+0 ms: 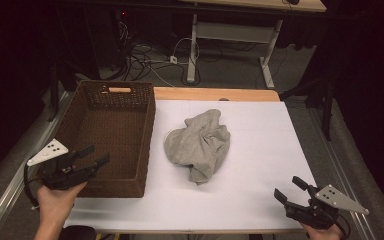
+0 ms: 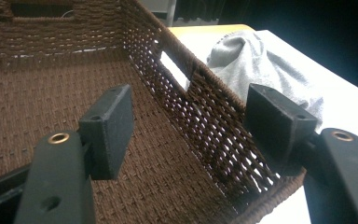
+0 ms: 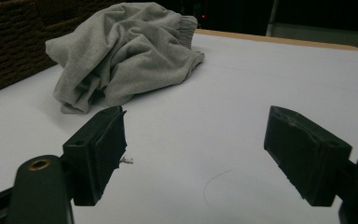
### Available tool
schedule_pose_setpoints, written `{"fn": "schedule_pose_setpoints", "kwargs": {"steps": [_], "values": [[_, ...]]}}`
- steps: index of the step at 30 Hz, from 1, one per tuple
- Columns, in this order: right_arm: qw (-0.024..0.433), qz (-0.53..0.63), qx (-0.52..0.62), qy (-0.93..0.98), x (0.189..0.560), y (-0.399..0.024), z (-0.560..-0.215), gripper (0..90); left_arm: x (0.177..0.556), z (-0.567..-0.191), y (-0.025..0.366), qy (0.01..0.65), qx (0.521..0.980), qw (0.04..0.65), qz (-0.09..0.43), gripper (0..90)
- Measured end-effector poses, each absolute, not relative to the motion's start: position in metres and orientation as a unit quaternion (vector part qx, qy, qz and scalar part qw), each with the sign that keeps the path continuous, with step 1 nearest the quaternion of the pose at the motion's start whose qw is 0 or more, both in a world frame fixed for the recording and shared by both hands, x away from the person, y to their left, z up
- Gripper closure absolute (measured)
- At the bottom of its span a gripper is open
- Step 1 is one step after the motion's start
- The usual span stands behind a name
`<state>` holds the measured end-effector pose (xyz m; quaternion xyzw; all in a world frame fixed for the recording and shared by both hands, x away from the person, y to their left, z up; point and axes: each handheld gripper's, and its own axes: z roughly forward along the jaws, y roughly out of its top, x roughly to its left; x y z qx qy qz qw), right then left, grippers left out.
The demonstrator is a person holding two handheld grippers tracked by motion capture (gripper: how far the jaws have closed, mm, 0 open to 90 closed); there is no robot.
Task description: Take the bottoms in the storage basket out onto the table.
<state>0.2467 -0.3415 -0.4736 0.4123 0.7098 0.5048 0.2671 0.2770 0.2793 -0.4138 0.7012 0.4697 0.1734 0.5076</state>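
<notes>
A crumpled grey garment (image 1: 199, 145) lies in a heap on the white table cover (image 1: 250, 150), just right of a brown woven basket (image 1: 87, 107). My left gripper (image 1: 96, 155) hovers over the basket's near left corner, open with nothing between its jaws. In the left gripper view the jaws straddle the basket's wall (image 2: 205, 107), with the garment (image 2: 256, 60) beyond it. My right gripper (image 1: 290, 189) rests low at the table's near right corner, open and empty. In the right gripper view it points toward the garment (image 3: 121, 51).
The basket (image 2: 51, 93) holds nothing. Its dark side (image 3: 9, 42) stands behind the garment in the right gripper view. A wooden table edge (image 1: 215, 94) runs along the back. Cables and desk legs (image 1: 192, 45) lie on the floor beyond.
</notes>
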Motion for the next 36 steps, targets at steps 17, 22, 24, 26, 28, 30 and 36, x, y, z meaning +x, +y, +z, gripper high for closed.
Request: {"fn": "schedule_pose_setpoints", "kwargs": {"steps": [17,22,24,26,28,30,36], "values": [[0.269,0.504,0.411,0.711,0.246,-0.341,-0.474,21.5,0.262,-0.428,0.284,0.478,0.691,0.511,0.181,32.3],[0.269,0.503,0.413,0.71,0.246,-0.342,-0.474,21.5,0.26,-0.432,0.286,0.483,0.688,0.509,0.183,32.3],[0.269,0.503,0.413,0.71,0.246,-0.342,-0.474,21.5,0.258,-0.434,0.287,0.484,0.689,0.506,0.185,32.3],[0.269,0.504,0.412,0.709,0.246,-0.342,-0.474,21.5,0.257,-0.435,0.287,0.485,0.689,0.505,0.187,32.2],[0.269,0.504,0.412,0.709,0.246,-0.342,-0.473,21.5,0.256,-0.437,0.288,0.486,0.687,0.506,0.19,32.2],[0.27,0.505,0.411,0.709,0.246,-0.342,-0.473,21.5,0.255,-0.439,0.289,0.488,0.685,0.506,0.19,32.2],[0.269,0.505,0.412,0.709,0.246,-0.342,-0.473,21.5,0.253,-0.443,0.288,0.491,0.68,0.507,0.197,32.2]]}}
